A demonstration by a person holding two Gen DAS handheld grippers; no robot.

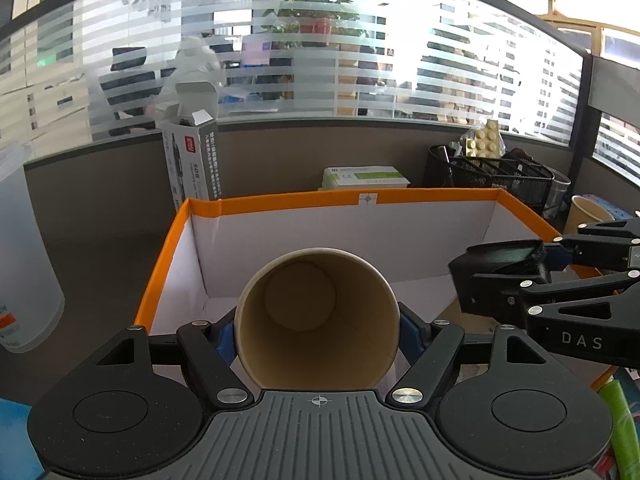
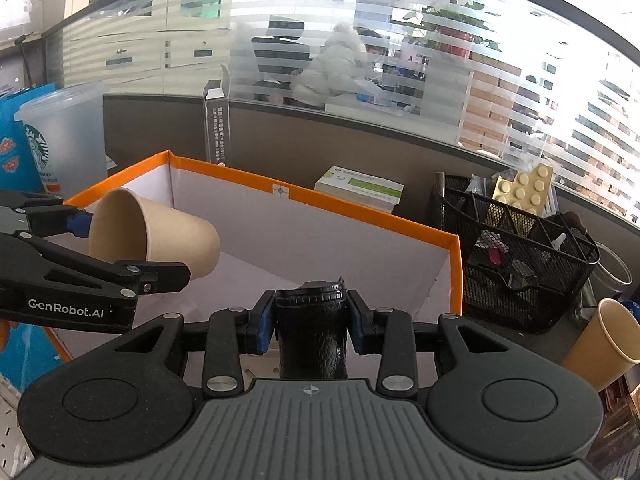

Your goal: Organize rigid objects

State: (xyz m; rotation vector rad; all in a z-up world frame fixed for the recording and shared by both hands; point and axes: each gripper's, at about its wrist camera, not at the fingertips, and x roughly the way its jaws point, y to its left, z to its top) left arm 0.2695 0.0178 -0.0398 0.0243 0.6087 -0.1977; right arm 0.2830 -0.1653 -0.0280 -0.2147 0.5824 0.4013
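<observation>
The left gripper (image 1: 318, 332) clamps a paper cup (image 1: 316, 320) lying on its side, mouth facing back at the camera, base pointing forward over the orange-rimmed box (image 1: 280, 200). Beside it, the right gripper (image 2: 310, 320) holds a black ribbed object (image 2: 312, 332) above the same box. Both loads hang over the box's near end, its white floor below and ahead.

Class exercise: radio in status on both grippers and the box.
Left gripper clamps paper cup. Right gripper clamps black object. Both above orange-rimmed box. Nothing blocking.
</observation>
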